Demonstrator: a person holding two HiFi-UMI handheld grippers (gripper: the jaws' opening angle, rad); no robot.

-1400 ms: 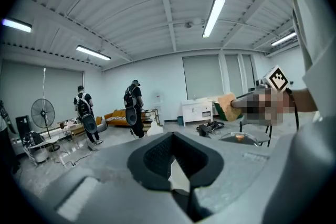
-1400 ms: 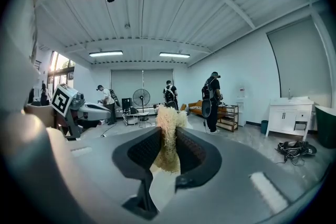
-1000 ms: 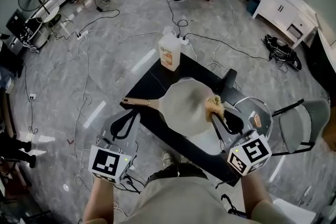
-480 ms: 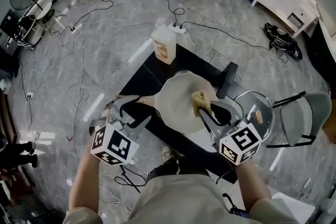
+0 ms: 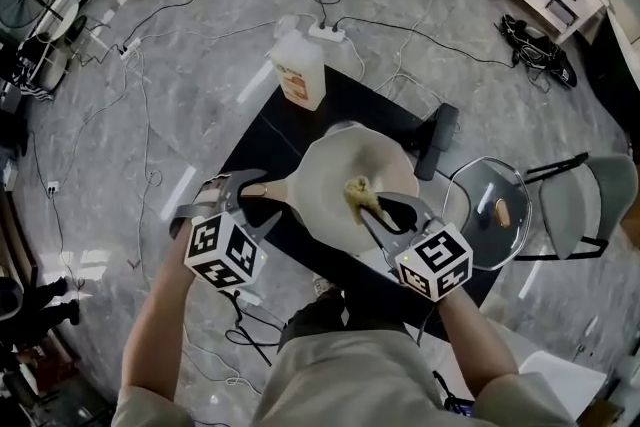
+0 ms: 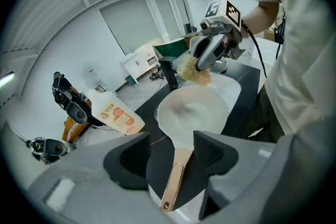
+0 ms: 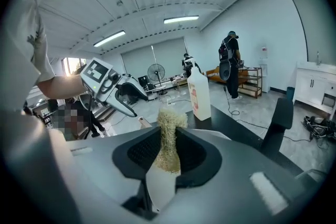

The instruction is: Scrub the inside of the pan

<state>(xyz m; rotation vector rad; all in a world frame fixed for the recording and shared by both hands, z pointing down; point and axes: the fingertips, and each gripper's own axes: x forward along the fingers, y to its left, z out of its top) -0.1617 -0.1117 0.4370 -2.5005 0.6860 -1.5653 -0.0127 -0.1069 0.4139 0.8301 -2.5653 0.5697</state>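
1. Closest in, my left forearm (image 5: 165, 315) and right forearm (image 5: 470, 335) reach out from my torso toward the near edge of the black table (image 5: 290, 130). Each one ends in a gripper with a marker cube (image 5: 225, 253) on top.
2. My left gripper (image 5: 245, 198) (image 6: 173, 147) tips steeply down. Its jaws have just been opening and now stand wide apart, straddling the pan's copper-coloured handle (image 5: 268, 191) (image 6: 176, 181) without pressing on it.
3. My right gripper (image 5: 378, 212) (image 7: 168, 144) slopes gently downward. Its jaws are clamped on a straw-coloured fibre scrubber (image 5: 357, 192) (image 7: 169, 134), which pokes out past the fingertips.
4. From the head view, that scrubber hangs over the inside of the pan (image 5: 350, 160) (image 6: 191, 113), near its middle. I can't tell whether it touches the surface.
5. The pale pan lies flat on the table between my two grippers, with its handle pointing to my left.
6. Just right of the pan, a glass lid (image 5: 490, 215) lies flat. A black stand (image 5: 437, 140) rises beside the pan's far right rim.
7. Further back, at the table's far corner, a white detergent bottle (image 5: 298, 70) (image 6: 115, 115) (image 7: 199, 93) with an orange label stands upright, well apart from the pan.
8. Beyond the table, cables (image 5: 400, 30) snake across the grey marbled floor (image 5: 150, 95), and a grey chair (image 5: 590, 205) sits off to my right.
9. Farthest off, the right gripper view shows a person (image 7: 230, 63) standing across the room.
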